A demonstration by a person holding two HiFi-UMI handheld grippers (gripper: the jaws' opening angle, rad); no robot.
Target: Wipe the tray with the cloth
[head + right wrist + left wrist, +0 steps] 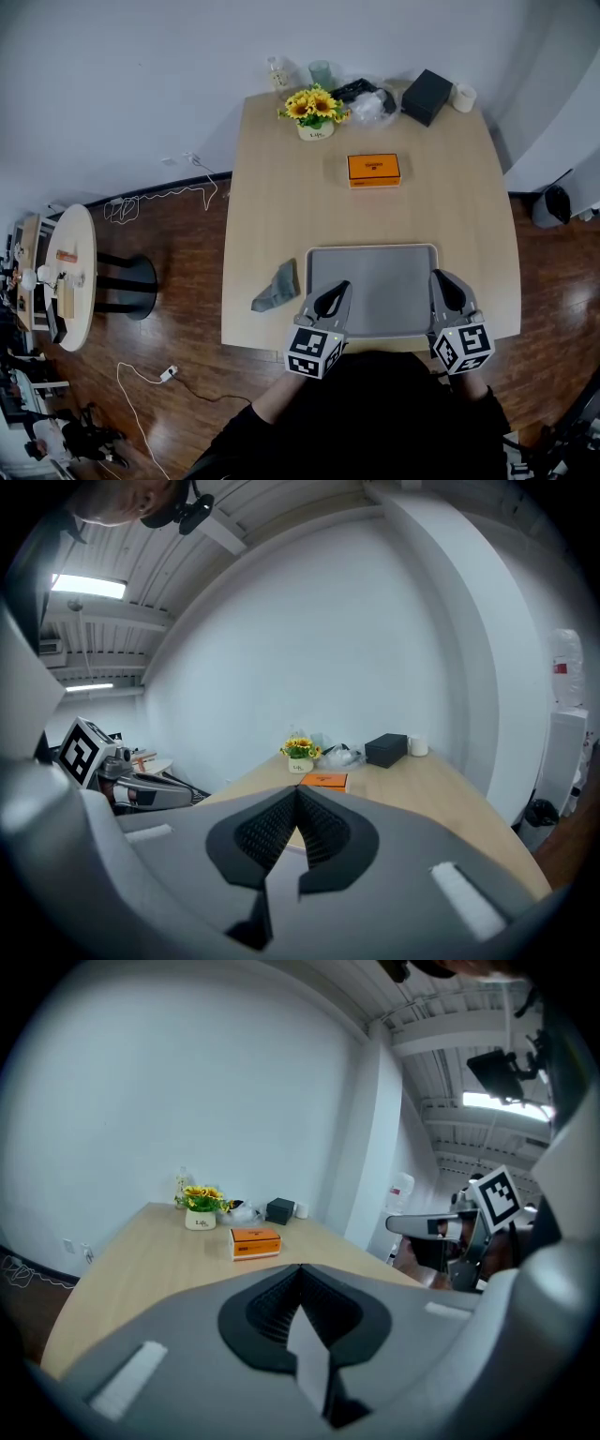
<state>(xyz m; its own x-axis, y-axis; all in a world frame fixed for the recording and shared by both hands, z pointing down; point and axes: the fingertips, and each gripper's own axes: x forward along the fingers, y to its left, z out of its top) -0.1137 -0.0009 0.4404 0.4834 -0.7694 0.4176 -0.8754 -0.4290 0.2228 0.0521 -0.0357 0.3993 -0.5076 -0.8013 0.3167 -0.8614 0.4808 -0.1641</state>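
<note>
Hovering over the tray's near corners, the left gripper (337, 287) and right gripper (439, 277) each have jaws pressed together on nothing. The grey tray (384, 281) lies on the wooden table (281, 178), and the crumpled grey cloth (278, 287) sits just beside its left edge.

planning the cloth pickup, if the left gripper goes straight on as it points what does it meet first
Probably the tray, just ahead of the left gripper; the cloth lies off to its left.
</note>
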